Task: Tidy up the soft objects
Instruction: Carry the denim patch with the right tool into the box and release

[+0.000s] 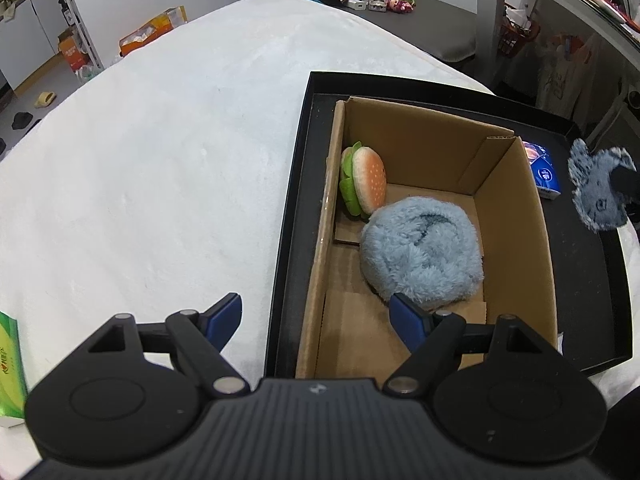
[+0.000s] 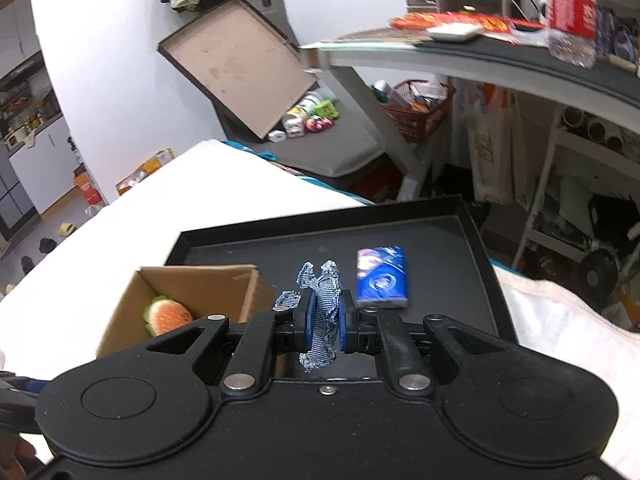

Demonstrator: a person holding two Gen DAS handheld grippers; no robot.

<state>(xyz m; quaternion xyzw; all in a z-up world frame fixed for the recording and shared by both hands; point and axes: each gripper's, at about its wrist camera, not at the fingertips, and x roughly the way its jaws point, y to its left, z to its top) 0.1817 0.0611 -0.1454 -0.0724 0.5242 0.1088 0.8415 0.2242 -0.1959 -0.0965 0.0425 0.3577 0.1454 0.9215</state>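
Denim scrap (image 2: 320,312) is hanging limp, pinched by the right gripper (image 2: 323,322) above the black tray (image 2: 472,280), right of the cardboard box (image 1: 516,216); left gripper (image 1: 316,314) is hovering, fingers spread.

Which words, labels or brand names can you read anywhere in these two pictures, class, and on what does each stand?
None can be read for certain.
Blue tissue pack: print blurred.
Green box: red characters, too small.
Bottle with red label: blurred.
Orange carton: illegible.
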